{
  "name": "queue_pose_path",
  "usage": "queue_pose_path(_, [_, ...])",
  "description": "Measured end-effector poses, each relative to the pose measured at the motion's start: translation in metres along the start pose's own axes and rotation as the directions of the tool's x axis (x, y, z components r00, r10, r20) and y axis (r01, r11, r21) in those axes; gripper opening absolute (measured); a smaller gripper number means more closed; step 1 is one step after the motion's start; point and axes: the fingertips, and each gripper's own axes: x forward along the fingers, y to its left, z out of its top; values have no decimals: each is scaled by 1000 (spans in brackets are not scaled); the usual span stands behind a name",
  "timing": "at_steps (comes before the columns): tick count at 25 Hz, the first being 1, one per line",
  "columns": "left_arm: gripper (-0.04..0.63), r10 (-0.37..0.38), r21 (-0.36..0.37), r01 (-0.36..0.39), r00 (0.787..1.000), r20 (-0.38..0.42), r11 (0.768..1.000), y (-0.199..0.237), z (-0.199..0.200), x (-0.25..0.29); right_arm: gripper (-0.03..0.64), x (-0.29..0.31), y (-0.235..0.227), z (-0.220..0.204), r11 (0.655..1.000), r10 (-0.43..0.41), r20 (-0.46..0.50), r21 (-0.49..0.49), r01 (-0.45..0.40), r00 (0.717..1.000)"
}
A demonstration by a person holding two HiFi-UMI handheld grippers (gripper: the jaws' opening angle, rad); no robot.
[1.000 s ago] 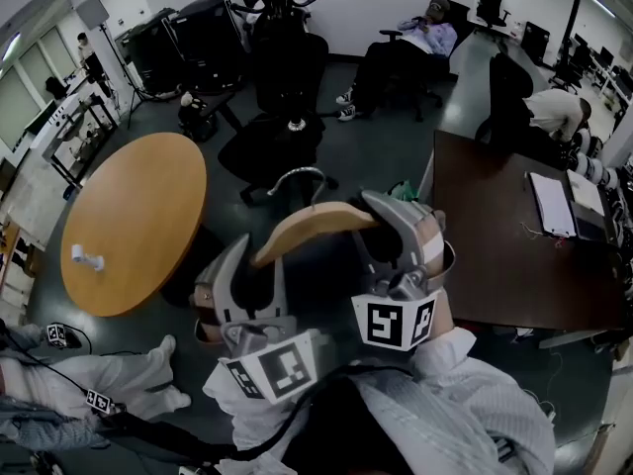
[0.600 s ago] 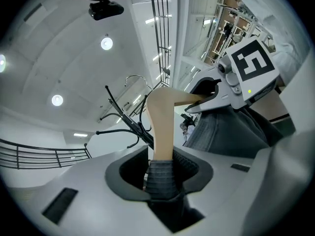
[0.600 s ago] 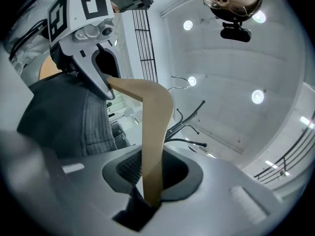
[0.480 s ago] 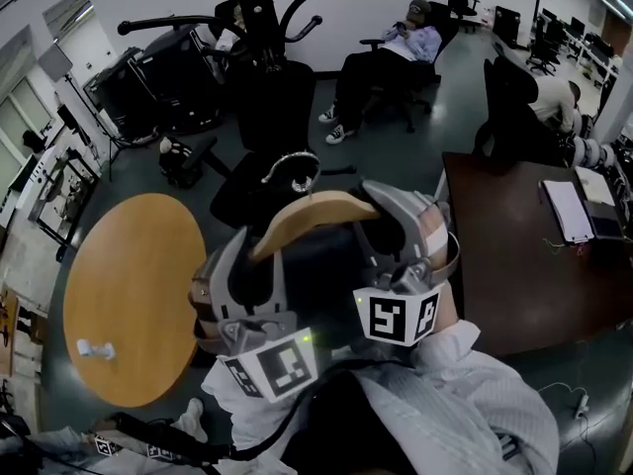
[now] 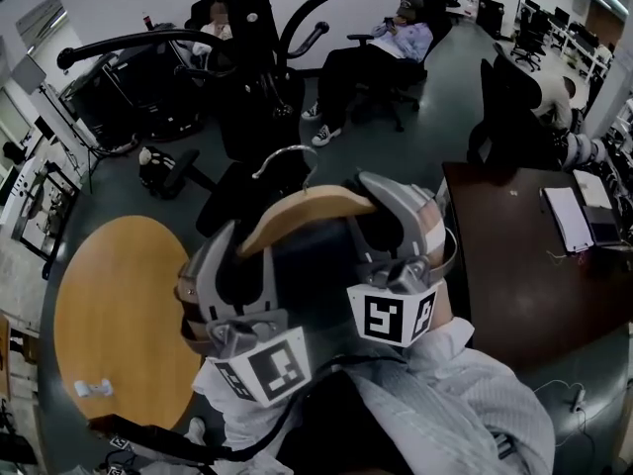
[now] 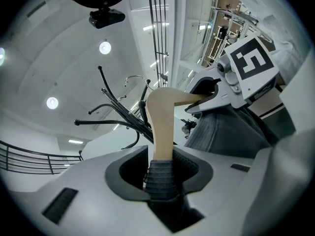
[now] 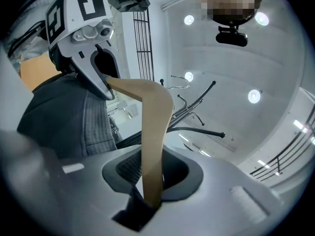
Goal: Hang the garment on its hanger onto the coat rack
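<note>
A wooden hanger point(image 5: 302, 216) with a metal hook point(image 5: 285, 159) carries a dark grey garment point(image 5: 307, 285) between my two grippers. My left gripper point(image 5: 229, 270) is shut on the hanger's left arm point(image 6: 162, 127), with ribbed fabric pinched at the jaws. On the other arm point(image 7: 155, 132) my right gripper point(image 5: 396, 236) is shut. The black coat rack point(image 5: 242, 38) stands just beyond the hook, its curved arms point(image 5: 119, 46) spreading left and right. From below, the rack arms point(image 6: 113, 107) and hook point(image 6: 135, 80) show against the ceiling.
A round wooden table point(image 5: 109, 315) with a small white object point(image 5: 94, 388) lies at lower left. A dark desk point(image 5: 524, 255) with papers is at right. A person sits in a chair point(image 5: 381, 43) behind the rack. Office chairs point(image 5: 504, 117) stand around.
Both grippers have carried the hanger and garment closer to the coat rack, whose pole and arms now loom larger. The round table has slid down and left in view.
</note>
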Motion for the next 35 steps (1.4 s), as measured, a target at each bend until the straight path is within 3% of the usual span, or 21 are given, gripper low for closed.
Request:
queue_pose_path(7, [127, 19, -21, -19, 1000, -7, 1000, 16, -15, 52, 78, 56, -6, -15, 1000, 7, 22, -18, -7, 1000])
queue_pose_path(17, [127, 3, -46, -7, 997, -83, 999, 11, -41, 103, 78, 107, 8, -49, 996, 92, 17, 9, -92, 996])
queue_pose_path(35, [127, -47, -83, 32, 982, -181, 996, -22, -87, 114, 83, 117, 58, -82, 979, 198, -25, 61, -196, 980])
